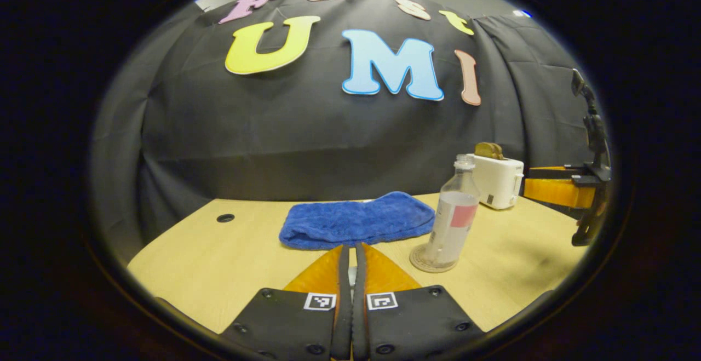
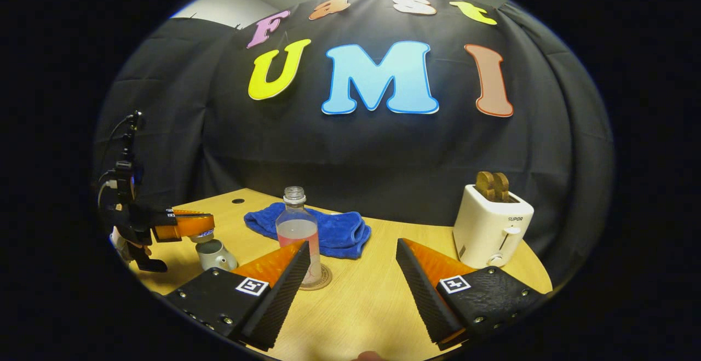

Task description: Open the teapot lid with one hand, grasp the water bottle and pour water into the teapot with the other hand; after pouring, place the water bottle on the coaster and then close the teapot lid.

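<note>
A clear, uncapped water bottle [image 1: 454, 218] [image 2: 298, 235] with a pink label stands upright on a round coaster [image 1: 424, 262] [image 2: 323, 281]. In the right gripper view, a small grey teapot [image 2: 216, 254] sits at the table's left. My left gripper [image 2: 189, 225] hovers just over it with the lid [image 2: 205, 234] pinched between its fingers. In the left gripper view my left gripper [image 1: 351, 248] is almost closed, a pale sliver showing between the fingers. My right gripper [image 2: 351, 245] [image 1: 558, 191] is open and holds nothing, just right of the bottle.
A blue cloth [image 1: 356, 221] [image 2: 328, 232] lies folded behind the bottle. A white toaster [image 1: 501, 180] [image 2: 493, 227] with toast stands at the back right. The wooden table [image 1: 219, 262] has a cable hole [image 1: 225, 218] at its far left.
</note>
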{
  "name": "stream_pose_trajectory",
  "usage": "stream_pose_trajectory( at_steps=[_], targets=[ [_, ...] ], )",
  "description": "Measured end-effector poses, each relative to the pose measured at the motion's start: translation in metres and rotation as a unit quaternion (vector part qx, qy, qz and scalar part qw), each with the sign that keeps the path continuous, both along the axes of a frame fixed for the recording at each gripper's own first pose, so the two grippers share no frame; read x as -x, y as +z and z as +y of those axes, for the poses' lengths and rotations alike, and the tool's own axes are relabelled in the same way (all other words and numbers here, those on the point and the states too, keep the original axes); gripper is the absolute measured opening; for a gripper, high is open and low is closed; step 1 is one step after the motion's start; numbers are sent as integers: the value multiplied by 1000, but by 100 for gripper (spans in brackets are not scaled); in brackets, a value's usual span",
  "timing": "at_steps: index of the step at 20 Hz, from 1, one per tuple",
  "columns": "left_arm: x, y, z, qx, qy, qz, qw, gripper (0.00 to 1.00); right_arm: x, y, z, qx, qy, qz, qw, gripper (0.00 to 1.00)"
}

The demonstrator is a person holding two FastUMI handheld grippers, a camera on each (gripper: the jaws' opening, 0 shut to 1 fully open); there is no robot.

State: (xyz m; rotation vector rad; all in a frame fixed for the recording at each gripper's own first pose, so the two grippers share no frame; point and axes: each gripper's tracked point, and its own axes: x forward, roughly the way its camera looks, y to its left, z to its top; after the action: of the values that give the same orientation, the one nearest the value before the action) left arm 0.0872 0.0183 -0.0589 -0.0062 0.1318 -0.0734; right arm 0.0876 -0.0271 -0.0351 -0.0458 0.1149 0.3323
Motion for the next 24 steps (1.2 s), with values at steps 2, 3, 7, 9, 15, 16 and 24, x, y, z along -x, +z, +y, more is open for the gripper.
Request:
stream_pose_trajectory(
  at_steps=[2,3,7,9,15,16,24],
  targets=[
    [-4,-6,-1,0,0,5,1000,7,5,-1,-7,-5,-2,5,1000,98],
    [-5,-9,-2,-1,1,8,1000,7,6,-2,-11,-7,-5,6,1000,98],
    [-7,-12,-3,-4,1,13,1000,7,8,-3,-23,-15,-13,9,1000,98],
    [-5,-14,-6,-2,-1,11,1000,7,9,-5,-25,-20,-14,13,1000,98],
    [-1,-18,-10,-17,3,14,1000,7,11,-7,-30,-12,-20,12,1000,98],
    [-2,-22,-8,-15,5,16,1000,7,11,-8,-31,-12,-20,12,1000,98],
    [-6,-20,3,1,18,5,1000,46,10,-1,-35,-12,-26,6,1000,98]
  ],
)
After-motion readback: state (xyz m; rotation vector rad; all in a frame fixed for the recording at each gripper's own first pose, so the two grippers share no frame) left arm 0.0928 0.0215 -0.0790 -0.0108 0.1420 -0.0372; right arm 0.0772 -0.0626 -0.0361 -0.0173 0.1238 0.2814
